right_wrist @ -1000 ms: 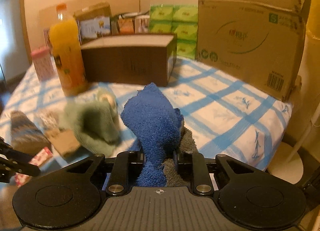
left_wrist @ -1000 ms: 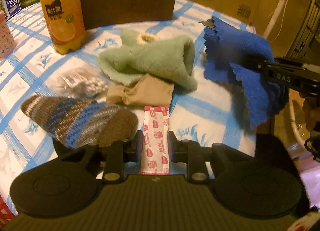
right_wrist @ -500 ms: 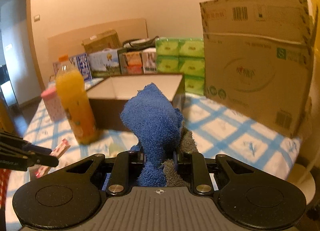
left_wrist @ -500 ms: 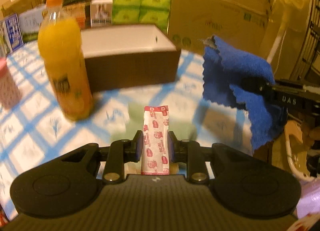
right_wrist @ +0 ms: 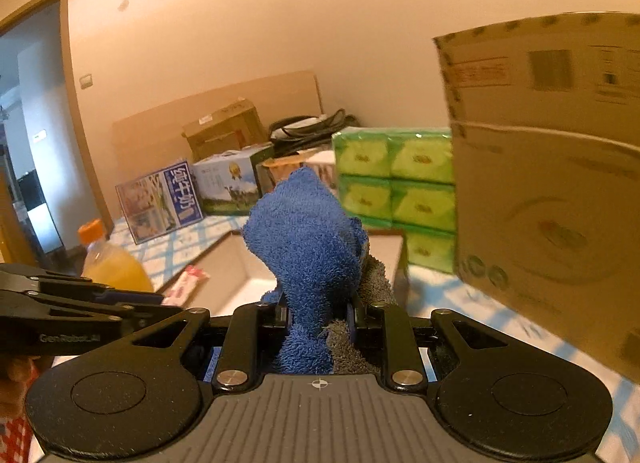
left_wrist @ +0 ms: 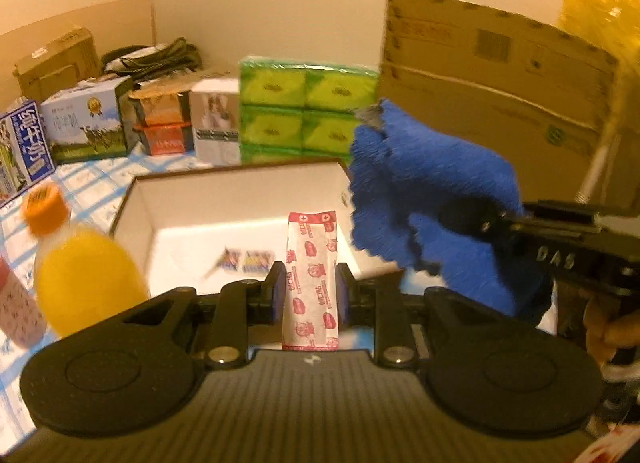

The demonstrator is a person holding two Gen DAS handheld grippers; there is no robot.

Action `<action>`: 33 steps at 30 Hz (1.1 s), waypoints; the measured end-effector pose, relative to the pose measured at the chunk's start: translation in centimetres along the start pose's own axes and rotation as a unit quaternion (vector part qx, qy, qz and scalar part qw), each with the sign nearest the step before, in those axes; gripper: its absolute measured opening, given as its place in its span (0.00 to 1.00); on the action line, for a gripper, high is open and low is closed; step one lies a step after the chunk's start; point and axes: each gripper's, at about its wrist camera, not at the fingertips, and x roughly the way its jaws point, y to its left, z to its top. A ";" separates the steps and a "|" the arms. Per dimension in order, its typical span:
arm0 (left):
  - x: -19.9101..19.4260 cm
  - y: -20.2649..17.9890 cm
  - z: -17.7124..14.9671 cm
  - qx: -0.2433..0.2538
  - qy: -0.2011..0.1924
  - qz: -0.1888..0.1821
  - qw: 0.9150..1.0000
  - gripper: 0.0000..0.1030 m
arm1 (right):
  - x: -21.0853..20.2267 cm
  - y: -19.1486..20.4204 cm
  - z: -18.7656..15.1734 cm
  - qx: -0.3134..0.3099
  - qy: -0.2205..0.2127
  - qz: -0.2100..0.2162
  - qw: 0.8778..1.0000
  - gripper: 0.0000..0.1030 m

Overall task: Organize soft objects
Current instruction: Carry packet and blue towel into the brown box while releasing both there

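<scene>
Left gripper (left_wrist: 310,291) clenched on upright bandage packet (left_wrist: 311,275); right gripper (right_wrist: 318,313) clamping blue towel (right_wrist: 308,247).

Bottle (left_wrist: 80,263) left of box (left_wrist: 240,199); packs (left_wrist: 308,111) behind box.

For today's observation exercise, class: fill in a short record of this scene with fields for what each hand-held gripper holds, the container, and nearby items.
left hand-held gripper: shut on a red-and-white packet
right hand-held gripper: shut on a blue towel
container: open brown box with white interior, small items inside
nearby: orange juice bottle, green tissue packs, large cardboard box
surface: blue-checked cloth
</scene>
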 end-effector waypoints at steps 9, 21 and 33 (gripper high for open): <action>7.2 1.4 3.9 -0.021 0.008 0.060 0.998 0.23 | 10.5 -0.6 2.6 -0.023 0.019 0.005 1.000 0.23; 14.3 3.9 4.2 -0.044 0.037 0.115 0.992 0.24 | 20.2 -4.0 2.4 0.039 0.056 0.012 0.998 0.70; 15.9 4.7 3.5 -0.055 0.041 0.123 0.990 0.56 | 19.4 -4.7 2.2 0.004 0.056 0.003 0.998 0.70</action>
